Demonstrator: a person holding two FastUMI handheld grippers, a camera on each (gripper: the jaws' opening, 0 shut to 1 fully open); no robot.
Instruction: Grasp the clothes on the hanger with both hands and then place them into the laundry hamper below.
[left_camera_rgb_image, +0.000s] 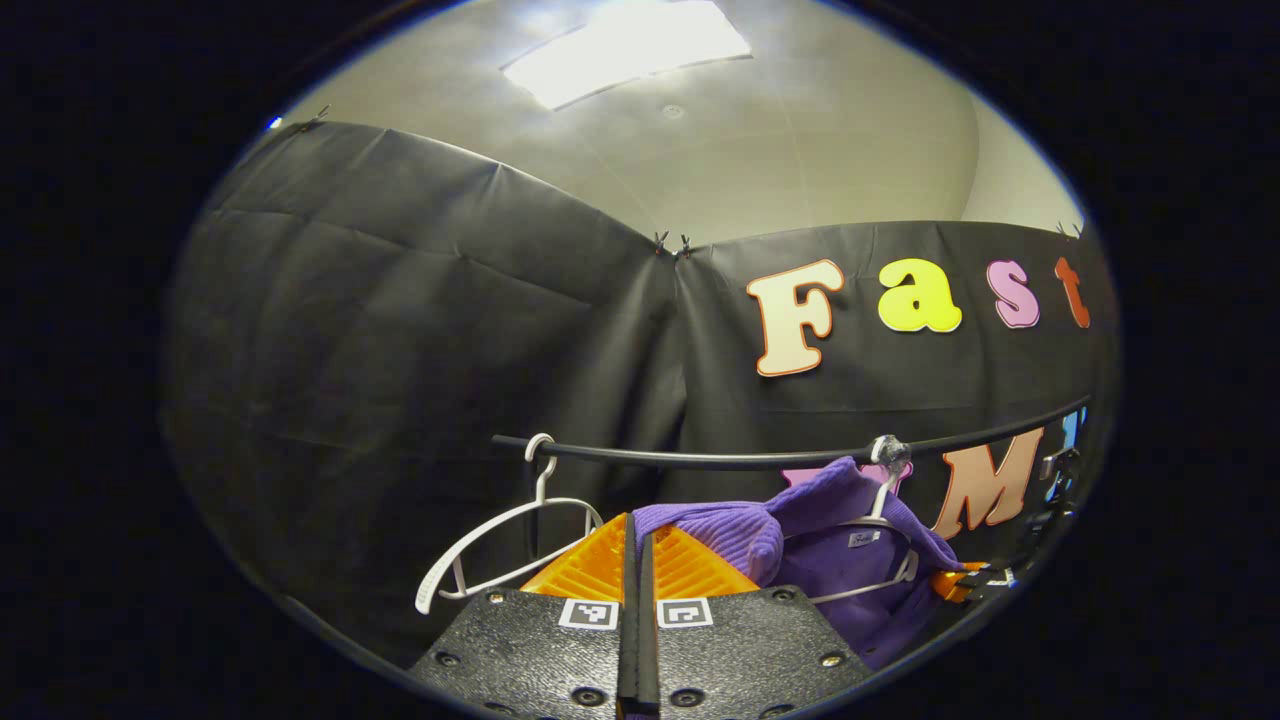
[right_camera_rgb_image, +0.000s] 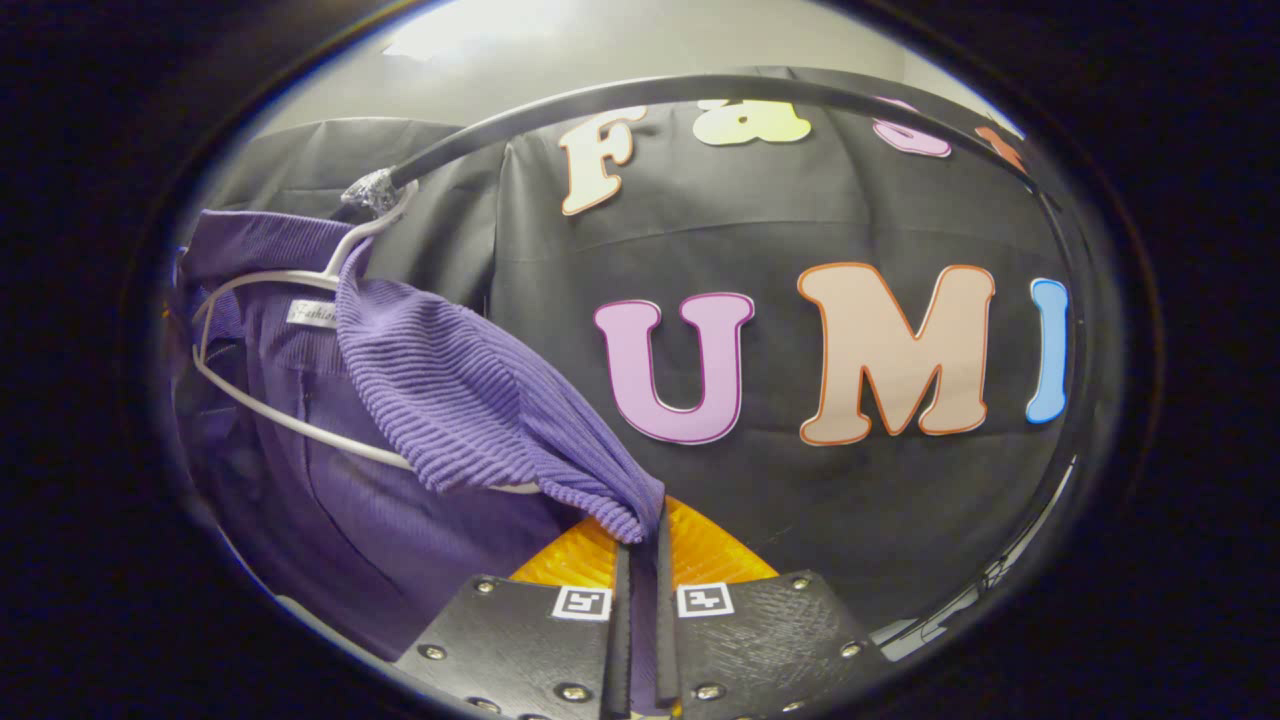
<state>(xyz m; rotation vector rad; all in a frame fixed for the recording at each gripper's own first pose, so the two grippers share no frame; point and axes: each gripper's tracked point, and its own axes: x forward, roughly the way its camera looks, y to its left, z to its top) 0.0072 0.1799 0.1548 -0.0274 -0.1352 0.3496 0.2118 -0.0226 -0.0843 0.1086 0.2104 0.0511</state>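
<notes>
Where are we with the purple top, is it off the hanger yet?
Done: both grippers are shut on the purple sweater, the left gripper on one shoulder, the right gripper on the other, pulled clear of the white hanger. In hand: the sweater's body is still draped on that hanger, which hooks on the black rail. Left: freeing it and lowering it into the hamper.
</notes>
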